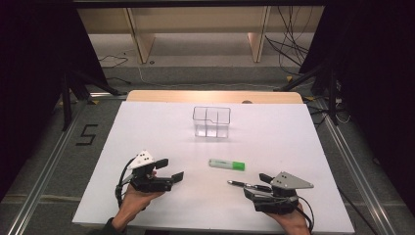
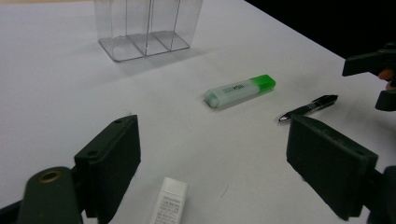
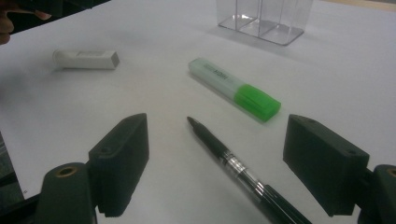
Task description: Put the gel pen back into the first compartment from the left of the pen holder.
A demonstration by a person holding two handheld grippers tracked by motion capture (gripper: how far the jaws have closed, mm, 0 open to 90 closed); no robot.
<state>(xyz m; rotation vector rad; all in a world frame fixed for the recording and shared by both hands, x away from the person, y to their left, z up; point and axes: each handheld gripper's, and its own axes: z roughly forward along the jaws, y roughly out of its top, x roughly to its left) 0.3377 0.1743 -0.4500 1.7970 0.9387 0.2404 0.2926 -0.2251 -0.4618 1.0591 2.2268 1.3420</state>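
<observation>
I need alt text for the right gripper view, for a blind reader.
A black pen lies between the open jaws of the right gripper on a white table. Beyond it lie a green highlighter, a white eraser and a clear organizer.

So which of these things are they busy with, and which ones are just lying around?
In the job:
- black pen, between the right gripper's open jaws
- white eraser, just in front of the open left gripper

Just lying there:
- green highlighter
- clear organiser box, seemingly empty
- cables on the floor behind the table
</observation>
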